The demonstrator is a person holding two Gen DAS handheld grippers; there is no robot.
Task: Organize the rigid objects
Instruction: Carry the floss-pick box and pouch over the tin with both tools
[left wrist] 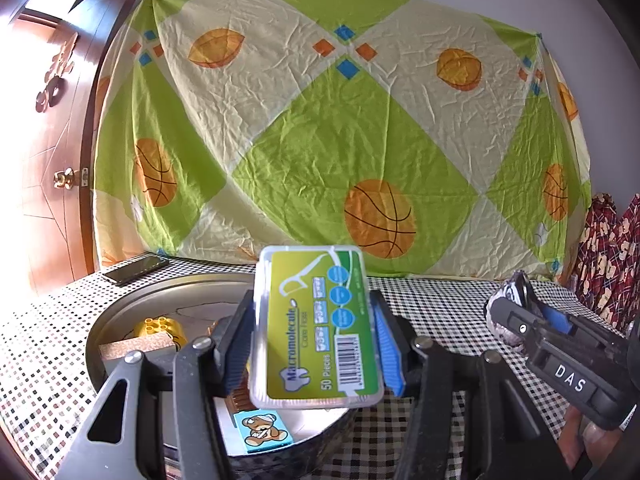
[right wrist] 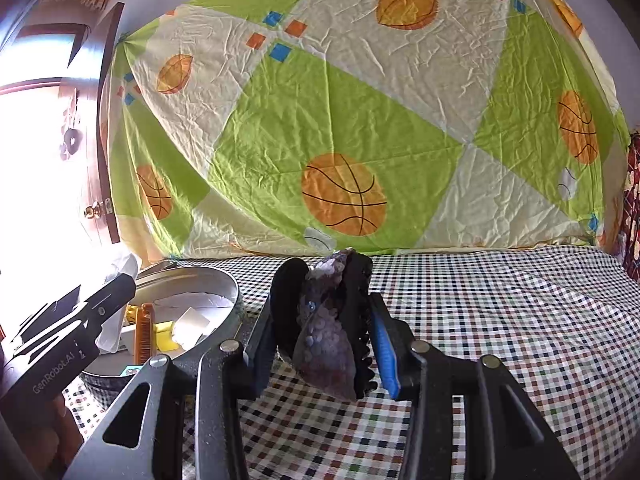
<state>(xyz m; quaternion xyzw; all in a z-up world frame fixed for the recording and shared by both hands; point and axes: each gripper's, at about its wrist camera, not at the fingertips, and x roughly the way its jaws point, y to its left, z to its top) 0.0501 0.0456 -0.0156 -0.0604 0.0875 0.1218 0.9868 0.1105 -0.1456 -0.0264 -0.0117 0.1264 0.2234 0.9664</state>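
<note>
My left gripper point(left wrist: 314, 340) is shut on a clear floss-pick box with a green label point(left wrist: 316, 328) and holds it above the round metal tray point(left wrist: 120, 312). In the tray lie a yellow toy brick point(left wrist: 160, 328), a brown block point(left wrist: 136, 350), an orange comb point(right wrist: 143, 332) and a blue teddy-bear card point(left wrist: 262, 428). My right gripper point(right wrist: 326, 332) is shut on a black hair claw clip with purple sequin fabric point(right wrist: 326, 336), held above the checked tablecloth to the right of the tray point(right wrist: 228, 288). That gripper and clip also show in the left wrist view point(left wrist: 516, 300).
A phone point(left wrist: 136, 270) lies on the checked cloth point(right wrist: 500, 320) behind the tray. A green basketball-print sheet point(left wrist: 320, 140) hangs on the wall at the back. A wooden door point(left wrist: 52, 140) stands at the left.
</note>
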